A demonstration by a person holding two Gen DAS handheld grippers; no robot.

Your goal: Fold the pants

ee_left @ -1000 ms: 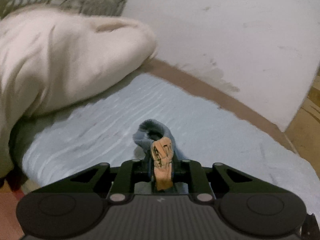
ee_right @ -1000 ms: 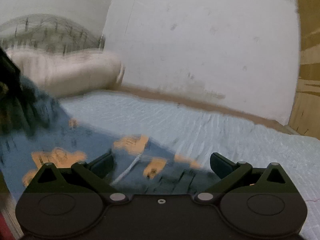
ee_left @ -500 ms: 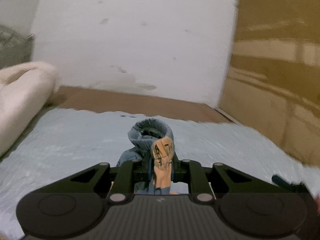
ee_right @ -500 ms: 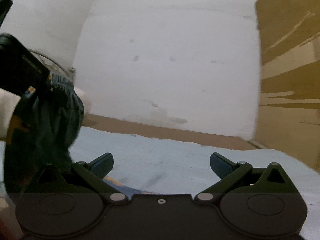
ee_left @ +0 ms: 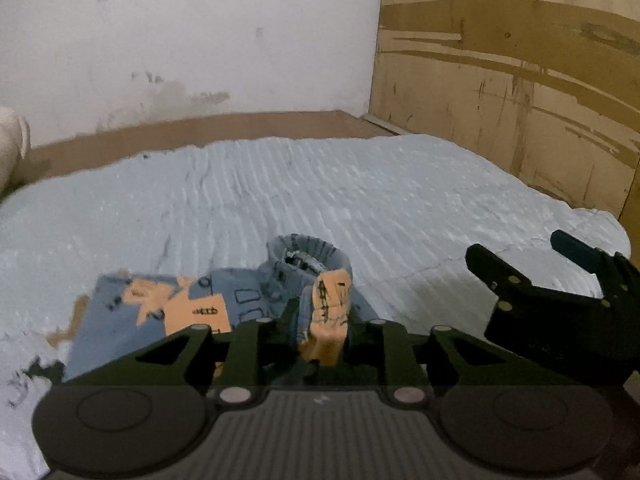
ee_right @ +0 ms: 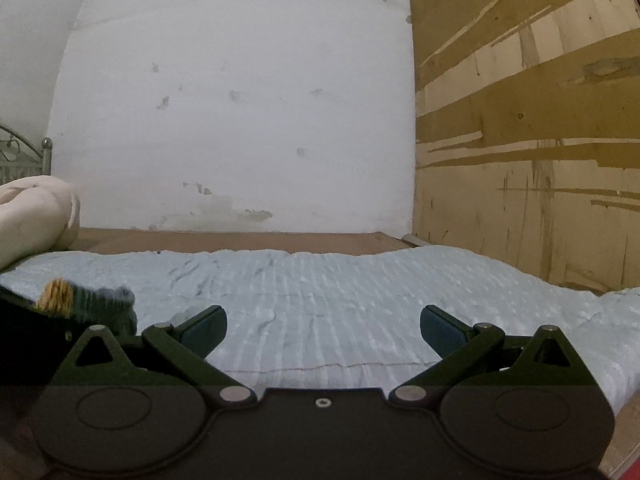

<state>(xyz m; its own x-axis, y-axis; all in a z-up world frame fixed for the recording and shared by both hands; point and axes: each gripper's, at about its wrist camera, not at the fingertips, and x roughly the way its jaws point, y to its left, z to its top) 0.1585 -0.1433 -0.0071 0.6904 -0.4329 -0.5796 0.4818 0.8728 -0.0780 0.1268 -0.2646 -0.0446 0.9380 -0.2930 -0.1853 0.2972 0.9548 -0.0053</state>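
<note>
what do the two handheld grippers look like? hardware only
Both match. The left gripper has a black body with a ribbed grey top plate, two round bosses, silver pivot pins and angular linkage arms with triangular cutouts. The right gripper has a smooth dark body and dark teal pads. No cables, markings or sleeves show.

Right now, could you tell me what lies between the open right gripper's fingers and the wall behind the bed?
In the right wrist view, only bare pale-blue bedspread, then a brown strip below the wall, lies ahead of the right gripper.
</note>
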